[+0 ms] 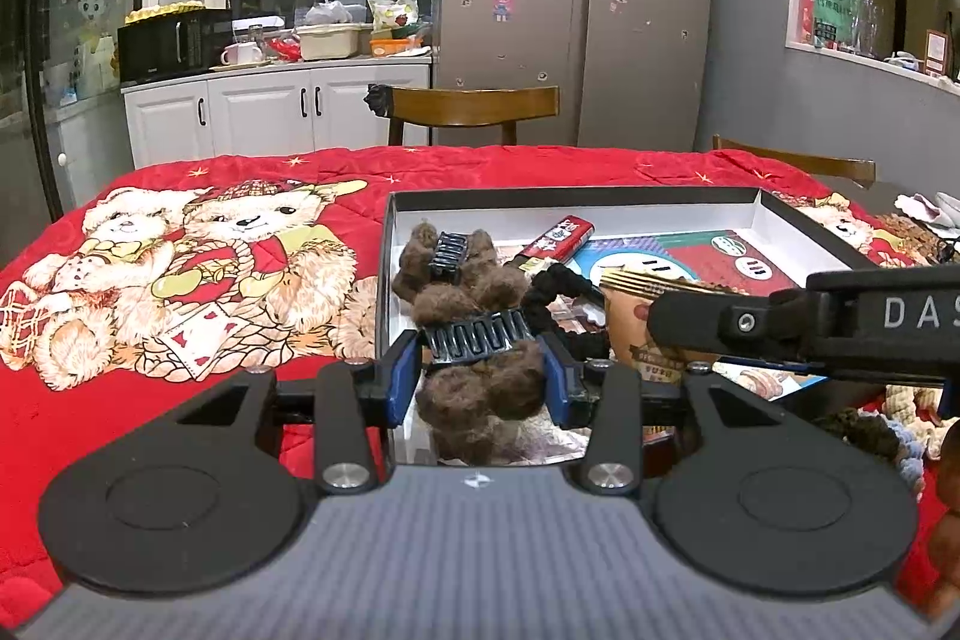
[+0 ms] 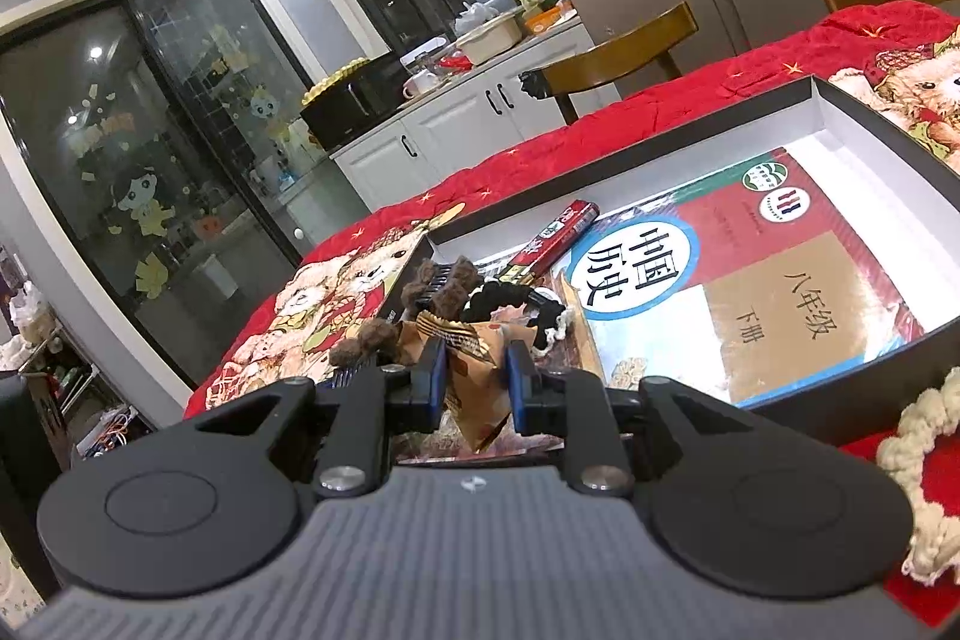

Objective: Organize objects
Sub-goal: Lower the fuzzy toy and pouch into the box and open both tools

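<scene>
The left tongs are closed against the sides of a brown fuzzy hair claw clip with dark plastic teeth, their blue pads pressed to either side of its fur, holding it over the near left corner of a shallow black cardboard box with a white inside. A second brown fuzzy claw clip lies in the box just beyond it, toward the far left corner. The right tongs are closed on a tan crinkled snack packet, gripped between the two blue pads at the near left part of the same box; in the left wrist view that gripper reaches in from the right as a black arm whose tip meets the packet. Inside the box, a black fabric scrunchie lies just beyond the packet, a red rectangular stick-shaped package lies slanted farther back, and a red, white and teal textbook with Chinese characters lies flat across the right side. The box sits on a surface covered with a red quilted cloth printed with teddy bears. A cream knitted scrunchie lies on the cloth outside the box, at its near right.
</scene>
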Available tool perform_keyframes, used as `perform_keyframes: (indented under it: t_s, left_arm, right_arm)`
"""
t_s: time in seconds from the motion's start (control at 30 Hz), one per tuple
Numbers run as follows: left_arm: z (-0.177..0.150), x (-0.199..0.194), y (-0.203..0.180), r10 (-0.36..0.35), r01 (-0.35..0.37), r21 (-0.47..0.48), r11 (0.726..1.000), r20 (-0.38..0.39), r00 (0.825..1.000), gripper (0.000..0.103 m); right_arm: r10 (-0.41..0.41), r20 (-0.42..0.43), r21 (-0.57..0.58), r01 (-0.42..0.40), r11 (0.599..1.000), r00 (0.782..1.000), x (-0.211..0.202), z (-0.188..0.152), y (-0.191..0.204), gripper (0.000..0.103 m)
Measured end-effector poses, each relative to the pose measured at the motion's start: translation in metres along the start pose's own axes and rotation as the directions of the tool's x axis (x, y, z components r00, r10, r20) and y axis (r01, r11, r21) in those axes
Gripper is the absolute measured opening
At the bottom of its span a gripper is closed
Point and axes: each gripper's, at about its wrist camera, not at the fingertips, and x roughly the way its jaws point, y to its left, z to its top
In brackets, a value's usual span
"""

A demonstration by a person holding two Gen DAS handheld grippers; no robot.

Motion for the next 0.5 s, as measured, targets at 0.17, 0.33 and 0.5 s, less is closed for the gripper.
perform_keyframes:
  t_s: [0.17, 0.33, 0.5]
  left_arm:
    - [-0.0003, -0.0007, 0.0009, 0.004, -0.004, -0.008, 1.000, 0.004, 1.000, 0.048]
    - [-0.0004, -0.0013, 0.0031, -0.010, 0.010, -0.021, 1.000, 0.007, 1.000, 0.049]
    - [-0.0005, -0.0016, 0.0031, -0.037, 0.037, -0.021, 0.999, 0.007, 0.999, 0.056]
  right_arm:
    - [0.009, 0.001, 0.018, -0.009, 1.000, 1.000, 0.0003, -0.0026, -0.0008, 0.027]
    - [0.021, 0.008, 0.028, -0.021, 0.999, 1.000, -0.0022, -0.0031, 0.0003, 0.027]
    - [0.051, 0.001, 0.005, -0.051, 0.999, 0.999, -0.0057, -0.0011, 0.0051, 0.035]
